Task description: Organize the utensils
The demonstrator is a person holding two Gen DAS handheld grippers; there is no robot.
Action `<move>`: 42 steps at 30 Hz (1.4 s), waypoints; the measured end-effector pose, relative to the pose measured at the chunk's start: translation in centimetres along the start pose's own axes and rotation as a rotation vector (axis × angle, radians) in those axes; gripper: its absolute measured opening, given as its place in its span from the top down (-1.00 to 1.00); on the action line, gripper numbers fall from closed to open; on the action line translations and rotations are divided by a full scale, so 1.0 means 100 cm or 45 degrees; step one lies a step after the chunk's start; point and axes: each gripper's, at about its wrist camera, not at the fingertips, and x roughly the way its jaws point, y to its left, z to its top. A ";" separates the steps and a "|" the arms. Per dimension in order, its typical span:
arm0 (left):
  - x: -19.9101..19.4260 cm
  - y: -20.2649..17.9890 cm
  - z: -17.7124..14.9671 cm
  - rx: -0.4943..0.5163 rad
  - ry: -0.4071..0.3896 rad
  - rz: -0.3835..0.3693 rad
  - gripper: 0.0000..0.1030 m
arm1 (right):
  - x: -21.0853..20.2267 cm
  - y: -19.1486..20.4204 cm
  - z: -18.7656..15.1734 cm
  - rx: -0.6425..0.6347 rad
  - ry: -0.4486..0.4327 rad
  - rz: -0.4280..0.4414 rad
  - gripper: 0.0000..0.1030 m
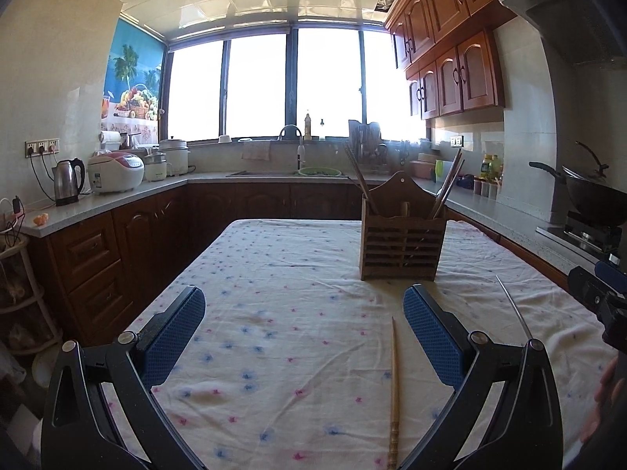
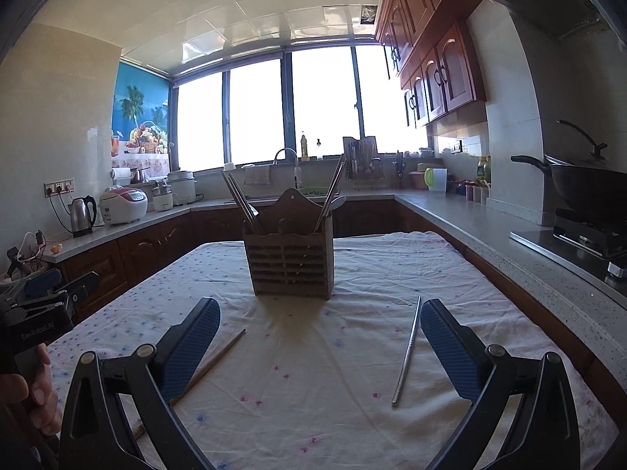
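A brown wooden utensil holder (image 1: 401, 243) (image 2: 292, 260) stands upright on the flowered tablecloth (image 1: 282, 274) (image 2: 352, 274), with chopsticks leaning out of both sides and a spoon on its right. A wooden chopstick (image 1: 394, 391) (image 2: 219, 360) lies flat on the cloth. A metal chopstick (image 1: 513, 307) (image 2: 407, 350) lies to its right. My left gripper (image 1: 303, 311) hovers open above the cloth, the wooden chopstick just inside its right finger. My right gripper (image 2: 319, 323) is open too, the metal chopstick just inside its right finger, the wooden one passing under its left finger.
Kitchen counters (image 2: 470, 227) wrap around the table, with a kettle (image 1: 68, 180), rice cookers, a sink and a wok on a stove (image 2: 584, 192). A hand (image 2: 35, 399) holds the other gripper at the left edge of the right wrist view.
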 end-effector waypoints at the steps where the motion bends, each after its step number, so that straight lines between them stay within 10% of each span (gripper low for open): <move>1: -0.001 -0.002 -0.001 0.007 0.001 0.002 -1.00 | 0.000 -0.002 -0.001 0.007 0.001 -0.003 -1.00; 42: 0.003 -0.013 -0.015 0.046 0.043 0.031 -1.00 | -0.007 -0.009 -0.015 0.045 0.014 -0.034 -1.00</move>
